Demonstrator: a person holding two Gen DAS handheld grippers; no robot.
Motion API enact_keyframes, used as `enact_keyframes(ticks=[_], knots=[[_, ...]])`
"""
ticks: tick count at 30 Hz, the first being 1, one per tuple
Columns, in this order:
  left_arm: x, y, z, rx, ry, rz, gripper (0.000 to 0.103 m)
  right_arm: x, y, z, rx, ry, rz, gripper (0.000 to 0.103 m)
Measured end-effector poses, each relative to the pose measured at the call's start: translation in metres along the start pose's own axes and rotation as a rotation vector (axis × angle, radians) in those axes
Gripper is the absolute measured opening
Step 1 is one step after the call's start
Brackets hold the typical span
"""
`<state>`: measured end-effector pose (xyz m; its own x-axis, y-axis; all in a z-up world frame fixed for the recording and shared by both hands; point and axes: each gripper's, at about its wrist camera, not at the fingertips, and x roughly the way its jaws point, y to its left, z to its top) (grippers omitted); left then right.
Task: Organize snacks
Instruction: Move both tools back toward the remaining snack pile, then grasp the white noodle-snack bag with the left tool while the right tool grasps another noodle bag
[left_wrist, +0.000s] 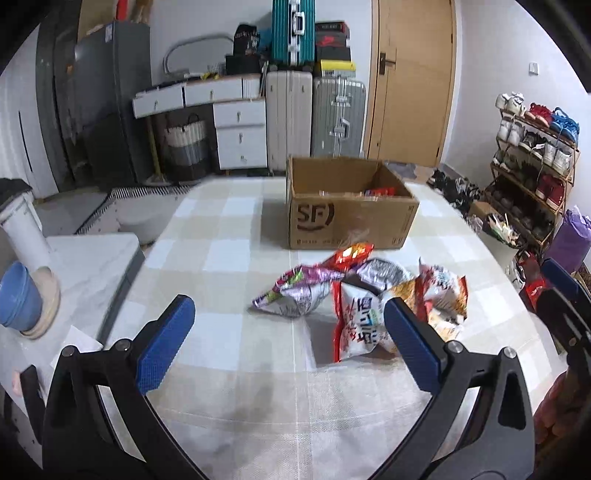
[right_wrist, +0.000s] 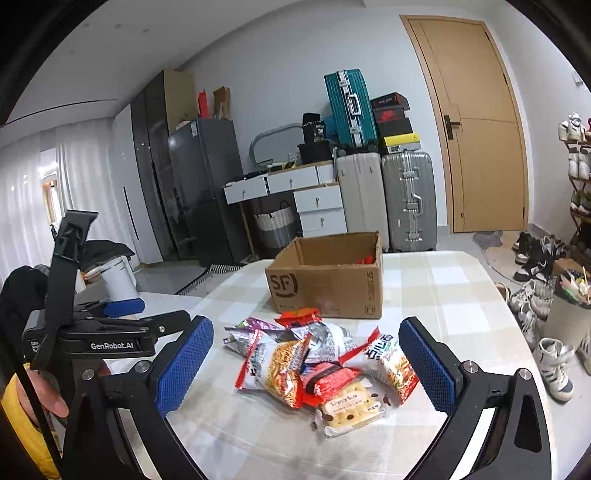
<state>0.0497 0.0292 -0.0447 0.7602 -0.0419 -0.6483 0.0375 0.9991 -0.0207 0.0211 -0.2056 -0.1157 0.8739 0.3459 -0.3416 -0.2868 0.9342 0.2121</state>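
Wooden door (right_wrist: 476, 125), suitcases (right_wrist: 384, 199) (stacked), grey fridge (right_wrist: 207, 184)

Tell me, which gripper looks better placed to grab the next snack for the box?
Probably the right gripper: open, with the cracker packet between its fingers. The left gripper, also open, frames mostly bare tablecloth.

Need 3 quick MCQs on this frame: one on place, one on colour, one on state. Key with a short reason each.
1. Where does the snack pile lie?
A. inside the box
B. on the table, nearer the grippers than the box
C. on the floor

2. What colour are the finger pads?
A. blue
B. red
C. white

3. How is the right gripper?
A. shut on a packet
B. open, holding nothing
C. shut and empty

Key: B, the packets sit on the checked tablecloth short of the cardboard box; A, both pads show blue textured faces; B, the fingers stand wide apart with nothing between them.
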Motion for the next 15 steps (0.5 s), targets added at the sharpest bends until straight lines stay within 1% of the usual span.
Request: enact_keyframes(ticks=[7, 11, 15], knots=[[0.055, -0.004, -0.013, -0.002, 0.101, -0.020, 0.102, 0.027, -0.012, -0.017, 0.018, 0.064, 0.020, 0.102], [0.080, -0.009, -0.019, -0.014, 0.164, -0.076, 0.102, 0.037, -0.026, -0.022, 0.053, 0.080, 0.011, 0.102], [0.100, -0.021, -0.019, -0.007, 0.205, -0.114, 0.102, 0.045, -0.041, -0.029, 0.098, 0.098, 0.010, 0.102]])
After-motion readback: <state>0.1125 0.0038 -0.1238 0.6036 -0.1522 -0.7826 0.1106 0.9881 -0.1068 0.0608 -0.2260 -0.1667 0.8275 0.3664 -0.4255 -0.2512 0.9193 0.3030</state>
